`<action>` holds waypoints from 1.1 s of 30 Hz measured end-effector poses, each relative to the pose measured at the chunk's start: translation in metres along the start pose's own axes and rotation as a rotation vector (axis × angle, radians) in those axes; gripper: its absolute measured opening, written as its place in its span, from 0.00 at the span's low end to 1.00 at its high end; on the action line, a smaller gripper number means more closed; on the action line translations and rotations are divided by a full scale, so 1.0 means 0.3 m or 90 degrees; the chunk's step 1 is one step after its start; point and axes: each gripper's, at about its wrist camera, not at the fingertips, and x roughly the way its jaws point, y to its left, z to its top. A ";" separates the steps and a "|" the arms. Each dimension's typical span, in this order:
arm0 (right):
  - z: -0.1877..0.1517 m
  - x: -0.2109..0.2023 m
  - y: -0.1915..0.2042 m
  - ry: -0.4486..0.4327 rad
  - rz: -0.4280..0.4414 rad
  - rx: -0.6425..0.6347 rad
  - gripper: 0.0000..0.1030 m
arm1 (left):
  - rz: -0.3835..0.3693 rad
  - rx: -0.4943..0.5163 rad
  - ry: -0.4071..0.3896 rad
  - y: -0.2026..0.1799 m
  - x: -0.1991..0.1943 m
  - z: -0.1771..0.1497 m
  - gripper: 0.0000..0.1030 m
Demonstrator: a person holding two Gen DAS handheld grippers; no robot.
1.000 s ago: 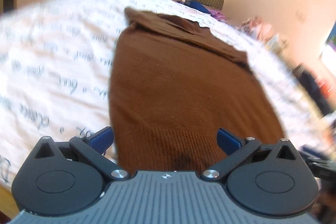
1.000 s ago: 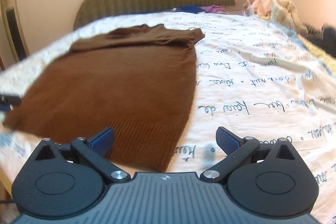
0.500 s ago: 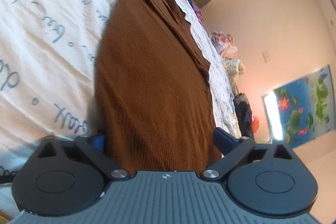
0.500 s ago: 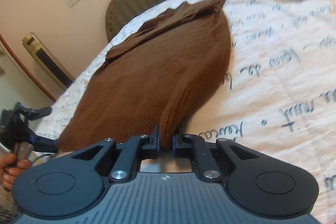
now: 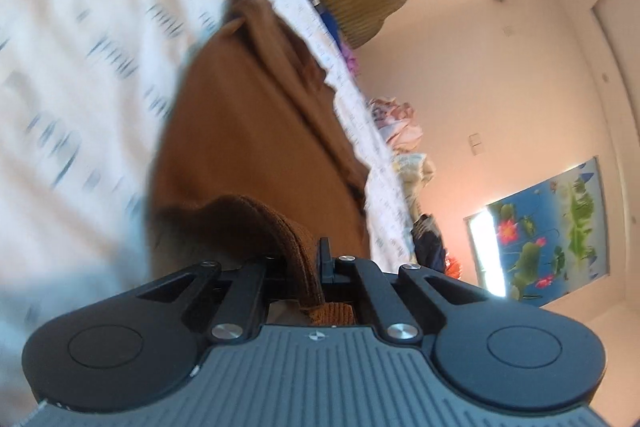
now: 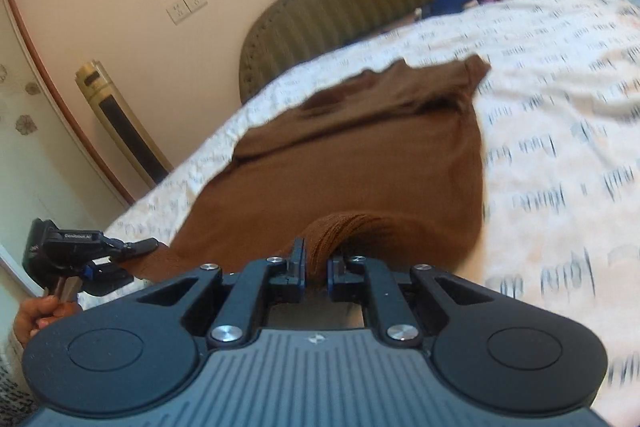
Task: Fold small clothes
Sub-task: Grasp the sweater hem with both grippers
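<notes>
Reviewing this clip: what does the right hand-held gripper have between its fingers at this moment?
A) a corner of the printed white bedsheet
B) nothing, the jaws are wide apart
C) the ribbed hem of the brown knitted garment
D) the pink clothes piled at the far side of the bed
C: the right hand-held gripper is shut on the ribbed hem of the brown garment, which bunches up from between its fingers.

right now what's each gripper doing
left gripper: shut on the brown sweater hem, jaws just closed.
right gripper: shut on the same hem.
</notes>
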 end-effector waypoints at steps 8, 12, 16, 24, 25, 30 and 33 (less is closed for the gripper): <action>0.362 0.209 -0.330 -0.027 0.062 0.138 0.08 | 0.005 -0.027 -0.005 -0.015 0.271 0.354 0.04; 0.502 0.352 -0.468 -0.015 0.077 0.197 0.08 | 0.024 -0.036 -0.015 -0.014 0.415 0.532 0.04; 0.605 0.497 -0.541 0.017 0.065 0.210 0.08 | 0.050 -0.024 -0.010 -0.024 0.558 0.654 0.04; 0.712 0.713 -0.674 0.056 0.048 0.262 0.08 | 0.067 -0.032 0.004 -0.016 0.749 0.823 0.04; 0.721 0.732 -0.688 0.059 0.044 0.270 0.09 | 0.073 -0.031 0.008 -0.008 0.764 0.835 0.04; 0.751 0.825 -0.724 0.061 -0.034 0.244 0.13 | 0.115 -0.048 0.018 0.055 0.837 0.883 0.06; 0.753 0.867 -0.679 0.094 -0.083 0.164 0.18 | 0.137 -0.066 0.020 0.085 0.856 0.913 0.35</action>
